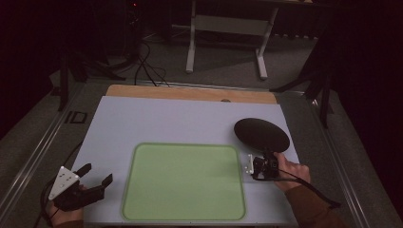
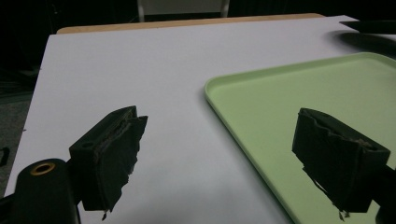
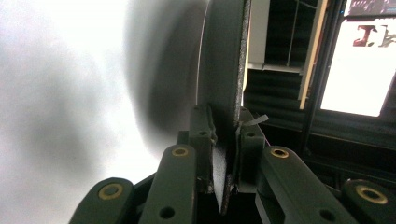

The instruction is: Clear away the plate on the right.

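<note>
A round black plate [image 1: 261, 134] hangs tilted over the right side of the white mat [image 1: 166, 118]. My right gripper [image 1: 266, 164] is shut on its near rim. In the right gripper view the plate [image 3: 224, 70] stands edge-on, and the pads of the right gripper [image 3: 226, 135] press on both of its faces. A light green tray [image 1: 185, 180] lies empty on the near middle of the mat. My left gripper [image 1: 97, 175] rests at the near left corner, open, with nothing between its fingers. In its own view the left gripper [image 2: 222, 123] straddles the left rim of the tray [image 2: 303, 84].
A strip of wooden tabletop [image 1: 190, 92] shows beyond the mat's far edge. Behind it on the floor stand a white-legged frame [image 1: 228, 28] and some dark cables [image 1: 147, 66]. Dark stands flank both sides of the table.
</note>
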A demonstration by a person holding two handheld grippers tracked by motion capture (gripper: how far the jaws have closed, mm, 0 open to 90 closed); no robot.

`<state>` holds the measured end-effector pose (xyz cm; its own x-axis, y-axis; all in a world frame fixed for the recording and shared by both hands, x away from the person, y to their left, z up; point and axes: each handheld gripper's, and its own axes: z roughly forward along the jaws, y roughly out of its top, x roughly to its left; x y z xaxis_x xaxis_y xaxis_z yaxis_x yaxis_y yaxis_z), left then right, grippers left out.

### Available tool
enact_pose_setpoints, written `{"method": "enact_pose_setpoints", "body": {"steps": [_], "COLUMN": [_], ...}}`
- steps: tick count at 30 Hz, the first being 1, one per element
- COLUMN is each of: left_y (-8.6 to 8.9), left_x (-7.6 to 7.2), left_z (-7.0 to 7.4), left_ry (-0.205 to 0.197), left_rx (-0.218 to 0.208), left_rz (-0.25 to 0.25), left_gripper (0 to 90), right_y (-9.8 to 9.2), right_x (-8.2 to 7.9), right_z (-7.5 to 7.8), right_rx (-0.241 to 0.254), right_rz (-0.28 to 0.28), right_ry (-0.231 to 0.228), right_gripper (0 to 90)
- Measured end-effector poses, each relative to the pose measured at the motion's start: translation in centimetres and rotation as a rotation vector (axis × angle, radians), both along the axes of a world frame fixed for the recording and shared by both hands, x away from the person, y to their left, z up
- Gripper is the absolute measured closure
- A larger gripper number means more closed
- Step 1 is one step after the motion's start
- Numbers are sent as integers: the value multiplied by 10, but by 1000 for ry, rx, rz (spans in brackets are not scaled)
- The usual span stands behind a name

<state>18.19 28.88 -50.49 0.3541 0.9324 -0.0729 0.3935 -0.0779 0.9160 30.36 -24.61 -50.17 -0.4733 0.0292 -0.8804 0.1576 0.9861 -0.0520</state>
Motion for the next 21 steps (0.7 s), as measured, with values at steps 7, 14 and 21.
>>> {"method": "enact_pose_setpoints", "body": {"steps": [7,14,21], "left_y": [0,0,0], "left_x": [0,0,0], "left_z": [0,0,0], "left_ry": [0,0,0], "left_rx": [0,1,0], "left_rz": [1,0,-1], "left_gripper": [152,152,152], "right_y": [9,19,27], "right_x": [-4,-10,-15], "right_z": [8,15,21], "right_rx": [4,3,5], "right_rz": [21,54,78], "right_ry": [-16,-30,-45], "right_gripper": [797,795,795]}}
